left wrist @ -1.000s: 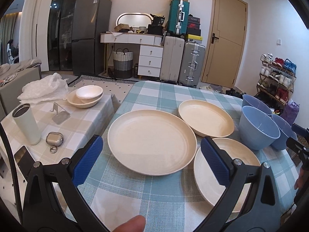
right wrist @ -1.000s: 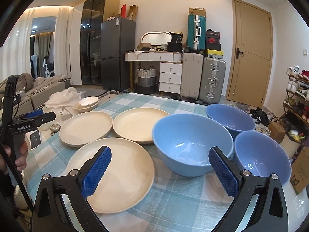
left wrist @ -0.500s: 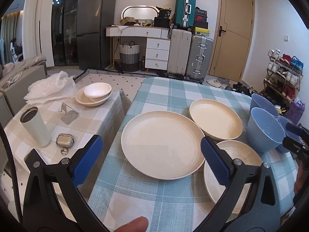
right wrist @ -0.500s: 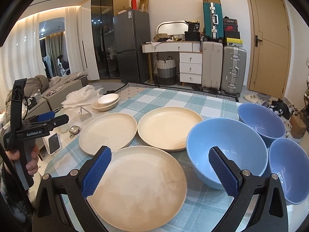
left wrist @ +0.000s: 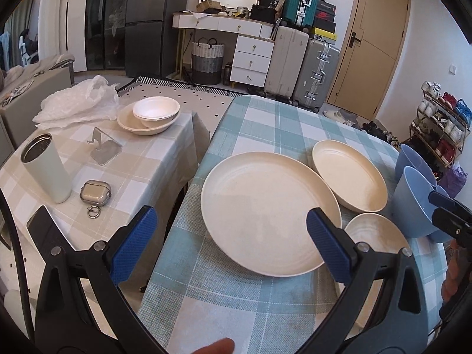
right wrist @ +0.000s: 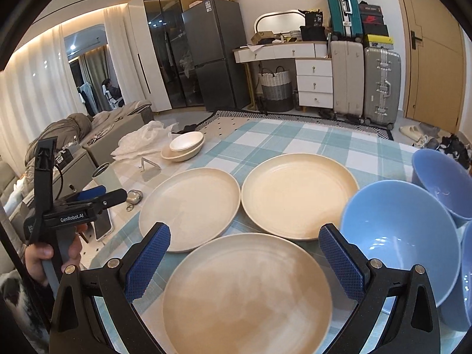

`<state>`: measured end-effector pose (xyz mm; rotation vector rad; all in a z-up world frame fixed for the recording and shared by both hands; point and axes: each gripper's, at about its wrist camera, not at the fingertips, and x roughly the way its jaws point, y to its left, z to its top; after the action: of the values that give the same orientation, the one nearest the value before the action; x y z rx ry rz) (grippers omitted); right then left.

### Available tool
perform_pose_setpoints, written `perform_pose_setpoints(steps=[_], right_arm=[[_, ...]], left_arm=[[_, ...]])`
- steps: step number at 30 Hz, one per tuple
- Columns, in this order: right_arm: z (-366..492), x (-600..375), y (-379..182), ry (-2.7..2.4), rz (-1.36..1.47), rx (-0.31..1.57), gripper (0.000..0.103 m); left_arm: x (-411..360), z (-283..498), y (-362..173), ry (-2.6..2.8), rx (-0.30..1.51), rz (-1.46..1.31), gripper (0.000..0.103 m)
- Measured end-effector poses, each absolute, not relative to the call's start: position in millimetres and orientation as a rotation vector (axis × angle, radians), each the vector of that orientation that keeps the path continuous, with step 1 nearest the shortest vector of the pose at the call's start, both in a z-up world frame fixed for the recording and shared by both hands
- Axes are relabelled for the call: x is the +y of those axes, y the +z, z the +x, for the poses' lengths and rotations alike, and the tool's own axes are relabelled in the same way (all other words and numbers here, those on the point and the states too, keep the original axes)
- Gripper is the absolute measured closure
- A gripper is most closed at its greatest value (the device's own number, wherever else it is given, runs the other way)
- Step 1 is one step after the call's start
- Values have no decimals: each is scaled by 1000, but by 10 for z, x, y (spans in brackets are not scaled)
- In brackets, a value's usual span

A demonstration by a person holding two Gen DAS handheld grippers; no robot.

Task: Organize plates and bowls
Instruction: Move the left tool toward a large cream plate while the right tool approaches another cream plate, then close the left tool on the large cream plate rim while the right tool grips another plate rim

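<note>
With fingers spread and empty, the right gripper (right wrist: 243,255) is hovering over the nearest plate (right wrist: 246,295) just ahead of it (three blue bowls (right wrist: 398,236) crowding its right), so a careless scoop is risking knocking them off the desk (right wrist: 283,138).

Near plate (right wrist: 244,292): lying between right jaws.
Two plates (right wrist: 188,206) (right wrist: 298,194): sitting beyond them.
Bowls (right wrist: 395,230): standing right of them.
</note>
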<state>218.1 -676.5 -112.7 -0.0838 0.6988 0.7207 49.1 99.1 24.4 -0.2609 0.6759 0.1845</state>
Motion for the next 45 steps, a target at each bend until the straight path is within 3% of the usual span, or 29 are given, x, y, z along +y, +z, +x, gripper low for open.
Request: perform_pose_setpoints(steps=[15,22,30,35,45], right_arm=[[2476,-6222,-1346,758,-92,779,1],[2611,-6038,-1497,797,-89,845,15],[2676,-5831,-1688,852,-102,914,18],[2765,-5760,-1803,850,-95,954,30],[2947,-5647,-1998,804,-116,1016,42]], left_arm=[[1217,878,-41,159,757,-260,4],[1238,1008,-155,141,793,-268,11],[1227,1095,-297,140,833,-275,27],[1259,1139,-374,132,857,-288,29],[1256,1248,-506,118,893,-287,36]])
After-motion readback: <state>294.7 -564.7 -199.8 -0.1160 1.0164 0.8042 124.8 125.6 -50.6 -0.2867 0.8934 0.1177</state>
